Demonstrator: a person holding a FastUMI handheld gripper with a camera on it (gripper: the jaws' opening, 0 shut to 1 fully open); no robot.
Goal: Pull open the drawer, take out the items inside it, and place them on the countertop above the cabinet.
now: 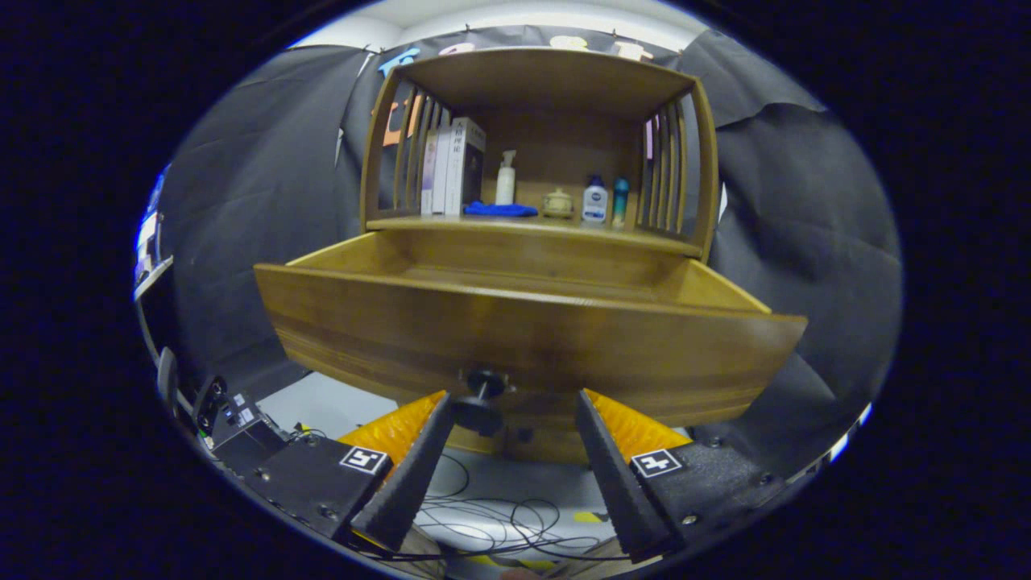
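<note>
- Drawer (515, 338) of a wooden cabinet (536, 234) stands pulled well out, its curved front panel filling the space just beyond the gripper (512, 411), whose two fingers are spread apart and clamp nothing.
- Knob (481, 400), a small dark round pull on a short stem, sits at the lower middle of the drawer front, close against the inner edge of the left finger and well clear of the right one; whether it touches the left finger cannot be told.
- Contents of the drawer are hidden behind the tall front panel from this low angle, so the likely next move is to lift the gripper above the front edge and look down before reaching in.
- Care seems due with the knob: backing straight off before rising should keep the left finger from snagging it.
- Countertop (515, 224), the shelf above the drawer, already carries upright books (453, 165), a white pump bottle (505, 179), a blue cloth (499, 209), a small round jar (557, 203) and two small bottles (604, 200); bare wood remains along its front edge for placing things.
- Wood is glossy, warm brown with a visible grain; slatted sides frame the shelf, and loose cables (499, 515) trail across the floor below the fingers.
</note>
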